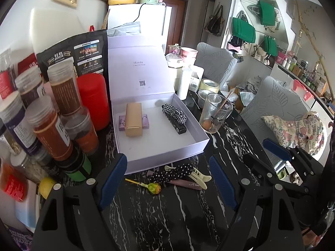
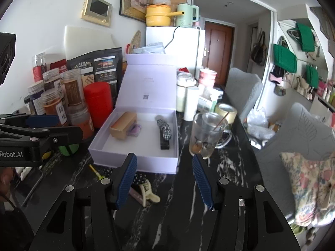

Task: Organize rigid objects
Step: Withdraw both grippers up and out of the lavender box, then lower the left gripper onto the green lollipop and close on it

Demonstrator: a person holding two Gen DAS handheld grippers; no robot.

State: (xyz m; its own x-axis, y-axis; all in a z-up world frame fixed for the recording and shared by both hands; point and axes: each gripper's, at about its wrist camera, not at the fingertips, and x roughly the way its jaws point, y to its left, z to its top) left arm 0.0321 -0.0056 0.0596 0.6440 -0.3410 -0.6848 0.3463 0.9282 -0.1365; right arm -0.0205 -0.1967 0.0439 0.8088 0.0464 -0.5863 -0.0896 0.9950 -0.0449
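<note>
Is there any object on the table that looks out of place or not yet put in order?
Yes. A lollipop, a cream hair clip with dotted fabric and a thin purple stick lie loose on the dark table in front of the open white box, while similar small things already sit inside it.

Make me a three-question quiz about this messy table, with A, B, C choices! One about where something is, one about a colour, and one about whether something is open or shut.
1. Where does the gold box lie?
A. inside the white box
B. in the glass cup
C. on the chair

2. What colour is the big canister left of the white box?
A. blue
B. red
C. white

3. How is the white box's lid?
A. shut flat
B. taken away
C. standing open

Answers:
1. A, it rests on the white box's floor, over a small purple box.
2. B, its whole body is red.
3. C, the lid stands up behind the tray.
</note>
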